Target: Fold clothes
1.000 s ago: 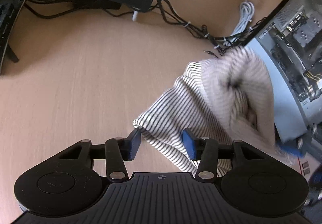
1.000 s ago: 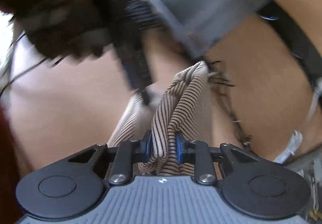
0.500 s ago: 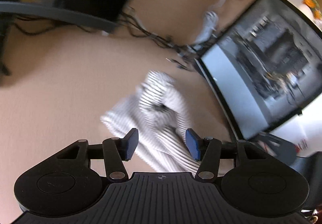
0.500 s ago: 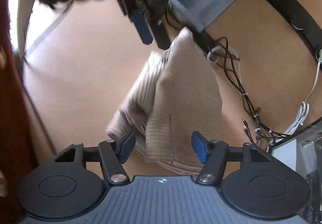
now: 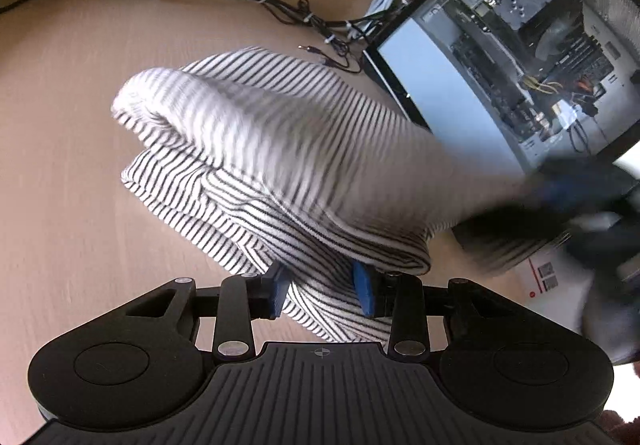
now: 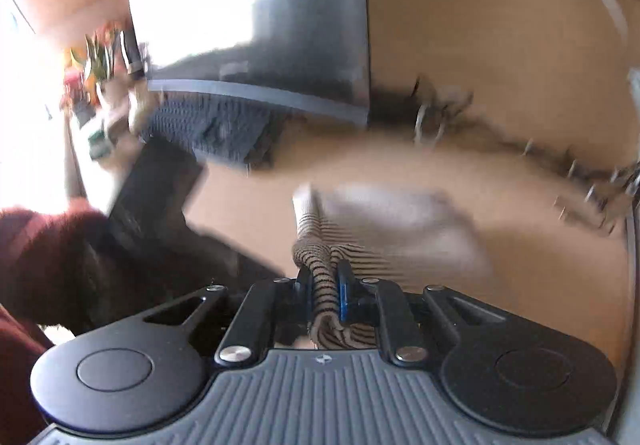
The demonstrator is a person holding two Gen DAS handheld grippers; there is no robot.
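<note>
- My left gripper (image 5: 322,291) angled down over the surface (image 5: 60,165), fingers just closed, pinching the striped garment (image 5: 272,149).
- My right gripper (image 6: 325,295) angled down too, fingers just closed tight on a striped fold.

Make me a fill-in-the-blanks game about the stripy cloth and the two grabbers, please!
1. The striped garment has black and ____ stripes.
2. The right gripper is ____ on a bunched fold of it.
3. The garment lies on a ____ table.
4. Beside it stands an open ____ case with cables.

Missing words: white; shut; wooden; computer
</note>
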